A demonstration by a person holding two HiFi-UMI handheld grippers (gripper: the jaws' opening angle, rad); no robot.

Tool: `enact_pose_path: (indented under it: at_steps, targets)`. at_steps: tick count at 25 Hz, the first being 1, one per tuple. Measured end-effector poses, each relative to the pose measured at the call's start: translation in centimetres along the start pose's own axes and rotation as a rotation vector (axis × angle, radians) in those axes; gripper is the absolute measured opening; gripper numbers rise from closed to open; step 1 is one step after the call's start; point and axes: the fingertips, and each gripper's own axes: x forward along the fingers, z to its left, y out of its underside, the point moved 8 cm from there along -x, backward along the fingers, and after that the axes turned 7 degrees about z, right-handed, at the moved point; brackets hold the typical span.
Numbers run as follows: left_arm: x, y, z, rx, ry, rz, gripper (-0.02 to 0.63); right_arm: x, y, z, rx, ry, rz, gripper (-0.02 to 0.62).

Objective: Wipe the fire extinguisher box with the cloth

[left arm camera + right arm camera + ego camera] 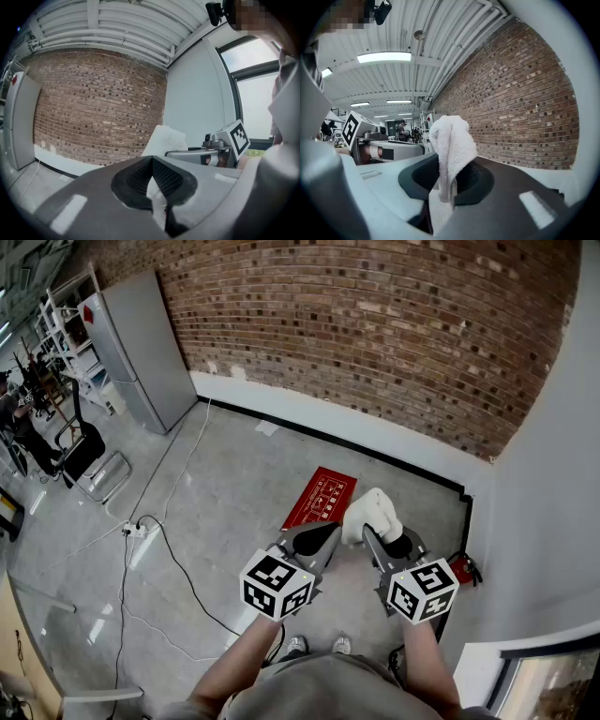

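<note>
The red fire extinguisher box (319, 498) with white print stands low on the floor near the brick wall, ahead of both grippers and apart from them. My right gripper (370, 533) (449, 190) is shut on a white cloth (374, 511) (451, 145), which stands up out of the jaws in a folded bunch. My left gripper (328, 530) (152, 160) is just left of it, shut, with nothing held. In the left gripper view the cloth (165, 139) shows behind the jaw tips, and the box is not in either gripper view.
A brick wall (375, 324) runs along the back and a grey wall (548, 502) closes the right side. A grey cabinet (141, 348) stands at the far left. A power strip (139, 529) with cables lies on the floor. A small red object (461, 568) sits by the right wall.
</note>
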Motion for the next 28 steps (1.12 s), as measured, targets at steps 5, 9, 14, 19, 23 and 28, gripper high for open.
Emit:
enact_pose_path:
  at_steps: [5,9,14,19,23,28]
  targets:
    - [-0.4,0.1,0.0,0.002,-0.005,0.008,0.0,0.0,0.0,0.5,0.012,-0.006,0.004,0.1]
    - [-0.5,0.2,-0.1,0.0,-0.007,0.011,0.0,-0.1,0.2,0.5,0.012,-0.003,0.006,0.1]
    - [0.1,0.3,-0.3,0.0,-0.012,0.022,0.0,-0.3,0.4,-0.4,0.024,0.002,0.007,0.1]
    - [1.1,0.8,-0.8,-0.004,-0.033,0.039,0.0,-1.0,1.1,-1.9,0.034,-0.005,0.012,0.1]
    - [2.1,1.4,-0.8,-0.002,-0.055,0.074,0.0,-1.1,1.9,-3.8,0.055,-0.016,0.019,0.1]
    - [2.9,2.7,0.3,-0.014,-0.098,0.115,0.0,-0.3,3.1,-6.1,0.091,-0.02,0.029,0.1]
